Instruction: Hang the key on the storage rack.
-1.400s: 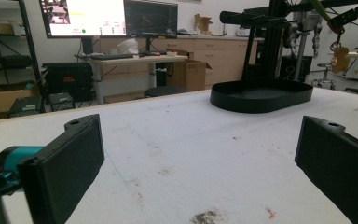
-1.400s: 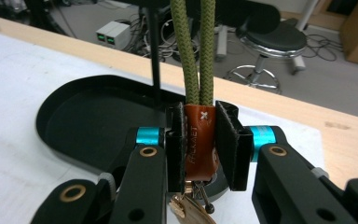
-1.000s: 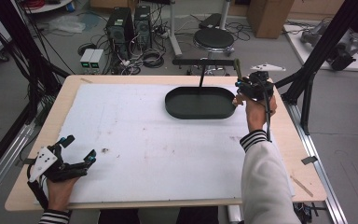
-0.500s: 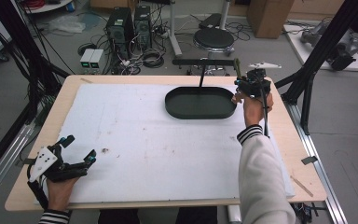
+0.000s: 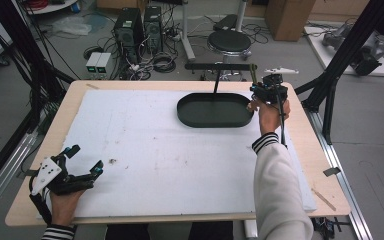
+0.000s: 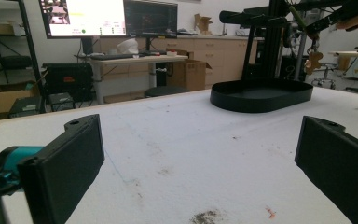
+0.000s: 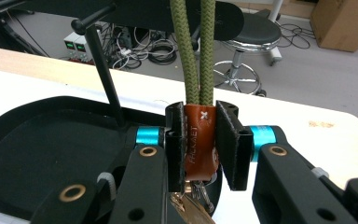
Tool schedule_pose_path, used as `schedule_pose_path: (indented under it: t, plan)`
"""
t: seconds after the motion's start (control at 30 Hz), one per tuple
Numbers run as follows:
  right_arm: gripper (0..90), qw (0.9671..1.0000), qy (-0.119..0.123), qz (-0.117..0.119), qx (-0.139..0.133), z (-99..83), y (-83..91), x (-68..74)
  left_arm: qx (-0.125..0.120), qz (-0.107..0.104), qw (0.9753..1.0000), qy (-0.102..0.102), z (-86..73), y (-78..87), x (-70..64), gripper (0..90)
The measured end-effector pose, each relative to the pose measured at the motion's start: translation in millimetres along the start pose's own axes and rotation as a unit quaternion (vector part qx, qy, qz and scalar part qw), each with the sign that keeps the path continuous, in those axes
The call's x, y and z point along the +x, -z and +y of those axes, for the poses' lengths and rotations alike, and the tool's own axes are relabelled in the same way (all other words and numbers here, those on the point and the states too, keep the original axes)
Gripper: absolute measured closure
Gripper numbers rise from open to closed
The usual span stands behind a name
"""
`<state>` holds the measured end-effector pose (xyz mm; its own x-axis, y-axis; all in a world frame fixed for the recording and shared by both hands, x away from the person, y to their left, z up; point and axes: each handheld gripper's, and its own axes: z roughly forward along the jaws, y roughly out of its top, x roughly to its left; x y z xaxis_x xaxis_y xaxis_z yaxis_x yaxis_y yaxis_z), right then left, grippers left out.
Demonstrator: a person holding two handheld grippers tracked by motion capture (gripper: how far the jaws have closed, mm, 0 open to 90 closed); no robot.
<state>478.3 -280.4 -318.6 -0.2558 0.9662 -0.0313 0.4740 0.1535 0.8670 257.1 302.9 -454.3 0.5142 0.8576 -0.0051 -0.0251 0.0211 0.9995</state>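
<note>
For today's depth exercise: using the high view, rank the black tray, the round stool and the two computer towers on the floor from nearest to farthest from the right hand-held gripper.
1. Black tray: on the table, just to the left of the right hand-held gripper.
2. Round stool: on the floor beyond the table's far edge.
3. Computer towers: on the floor, farther left at the back.

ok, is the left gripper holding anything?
No, the left gripper has its jaws wide apart over the white mat, nothing between them.

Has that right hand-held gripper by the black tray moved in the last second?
Yes. The right hand-held gripper moved slightly away from the person, toward the table's far edge, beside the black tray.
</note>
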Motion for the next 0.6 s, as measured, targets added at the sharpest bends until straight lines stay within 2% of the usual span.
schedule_pose_path:
  t: [0.6]
  plan:
    - [74.0,1.0000,-0.002,0.000,0.006,-2.1,-8.9,3.2,0.000,0.000,1.0000,-0.001,0.0,0.0,0.0,1.7]
